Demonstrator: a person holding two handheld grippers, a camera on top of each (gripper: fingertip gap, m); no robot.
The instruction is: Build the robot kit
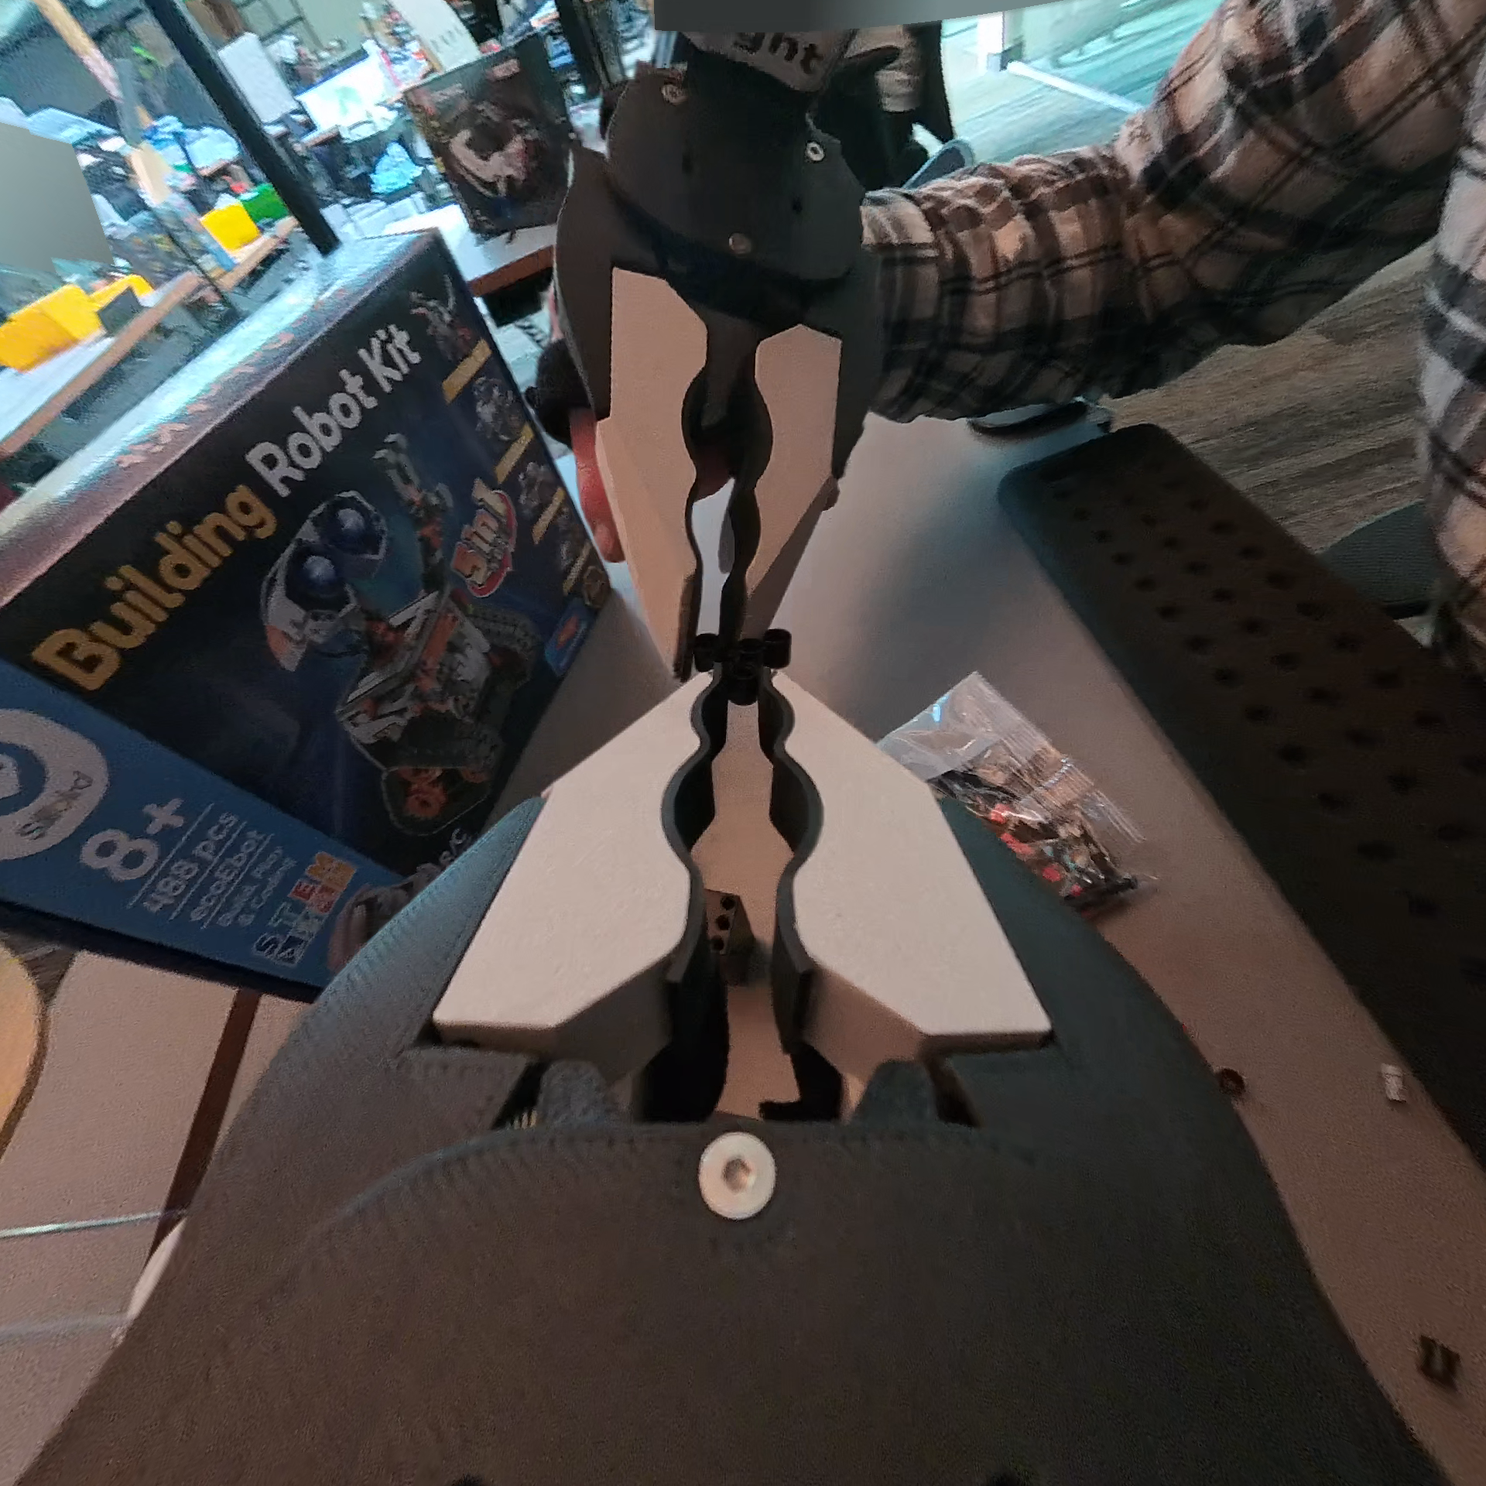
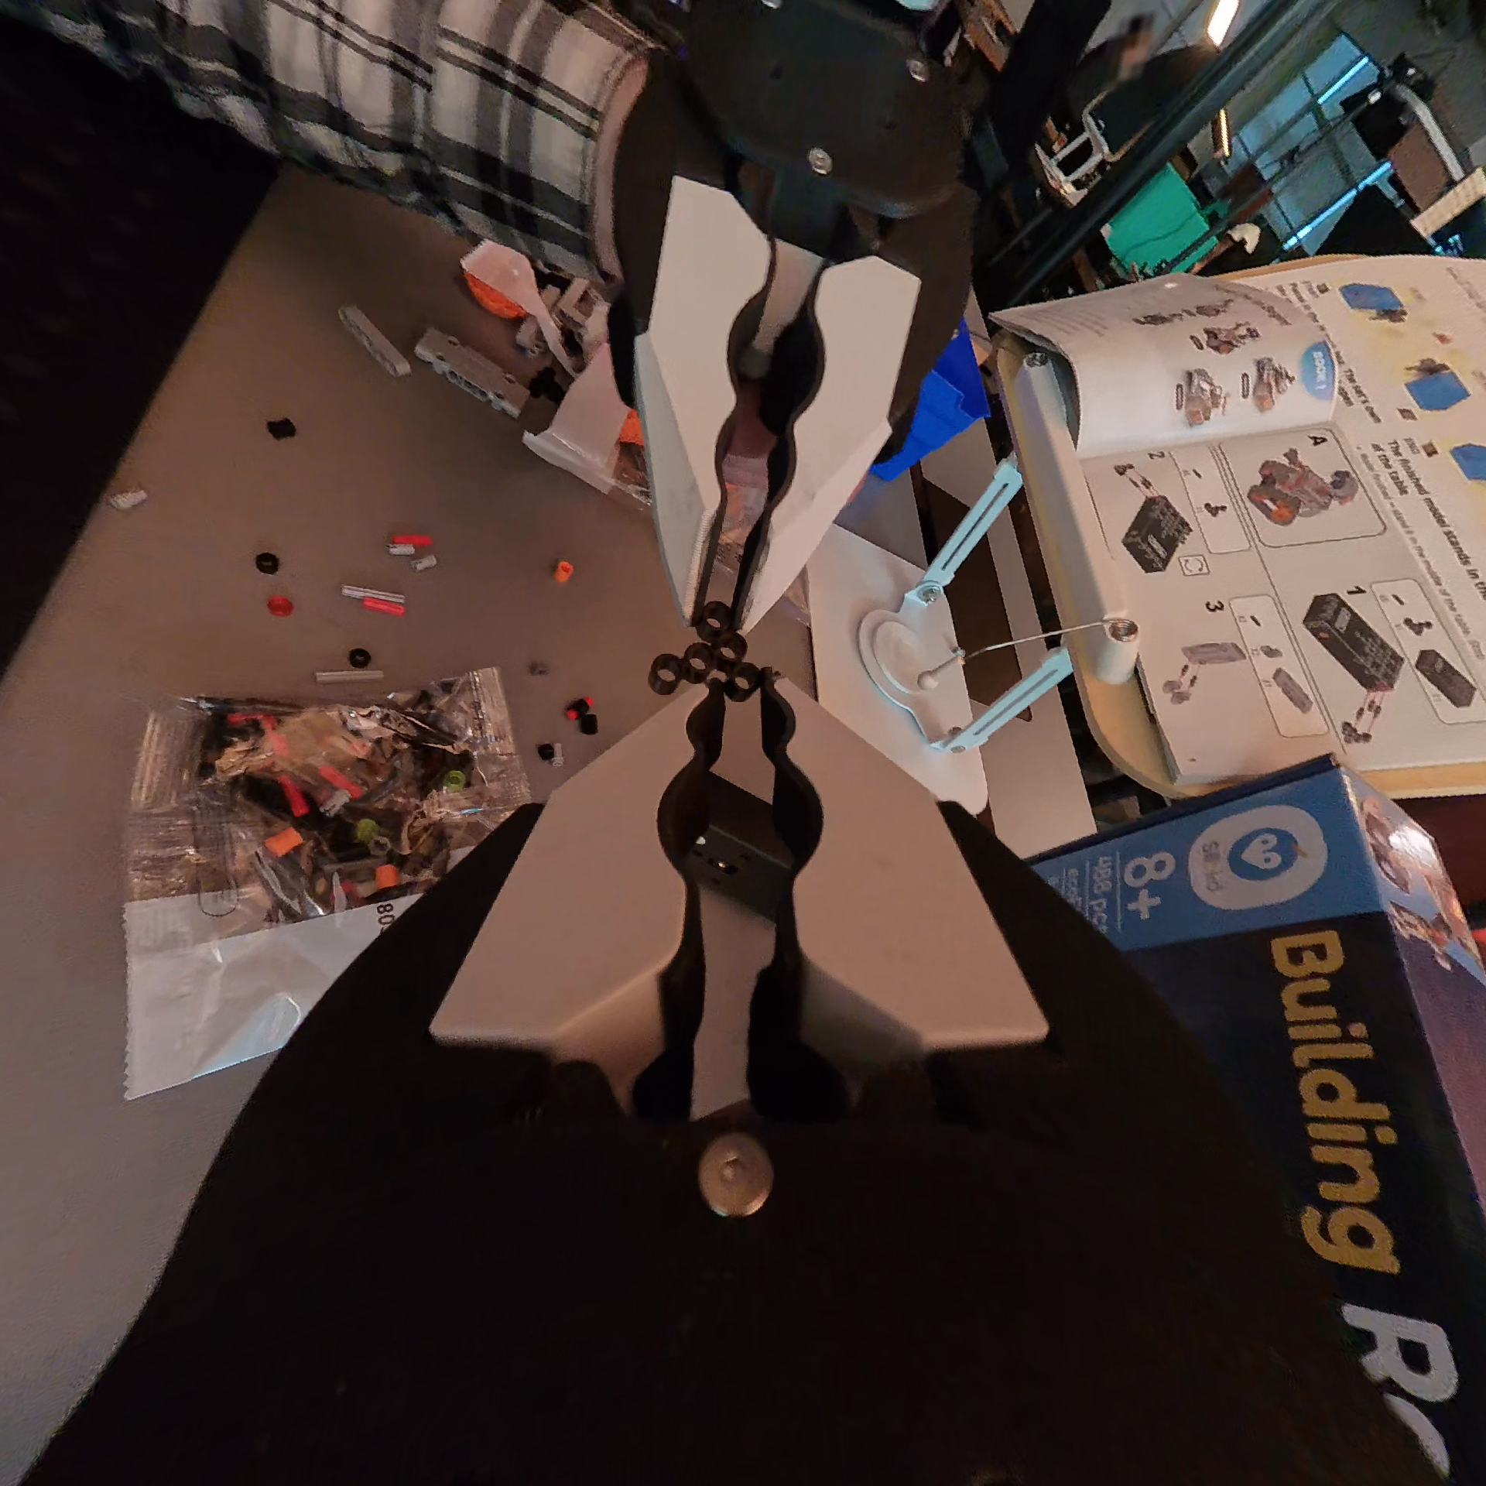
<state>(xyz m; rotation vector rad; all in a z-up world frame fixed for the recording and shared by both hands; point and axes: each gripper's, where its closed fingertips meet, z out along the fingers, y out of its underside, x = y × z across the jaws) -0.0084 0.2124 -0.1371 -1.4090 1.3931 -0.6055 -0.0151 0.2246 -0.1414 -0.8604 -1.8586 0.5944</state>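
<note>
My two grippers meet tip to tip above the grey table (image 1: pixel 925 563). A small black connector piece (image 1: pixel 740 651) with several ring-shaped holes sits between them. My left gripper (image 1: pixel 736 683) is shut on one end of it. My right gripper (image 1: pixel 720 647) comes in from the far side, held by a hand in a plaid sleeve (image 1: pixel 1126 241). In the right wrist view, my right gripper (image 2: pixel 736 695) pinches one ring of the black connector piece (image 2: pixel 708 655), and the left gripper (image 2: pixel 718 607) pinches the opposite ring.
A blue robot kit box (image 1: pixel 281 563) stands at the left. A clear bag of small parts (image 2: pixel 322 788) and loose red, black and grey parts (image 2: pixel 378 599) lie on the table. An open instruction booklet (image 2: pixel 1286 523) rests on a stand. A black perforated mat (image 1: pixel 1246 643) lies at the right. My two grippers' fingertips are within a few centimetres of each other.
</note>
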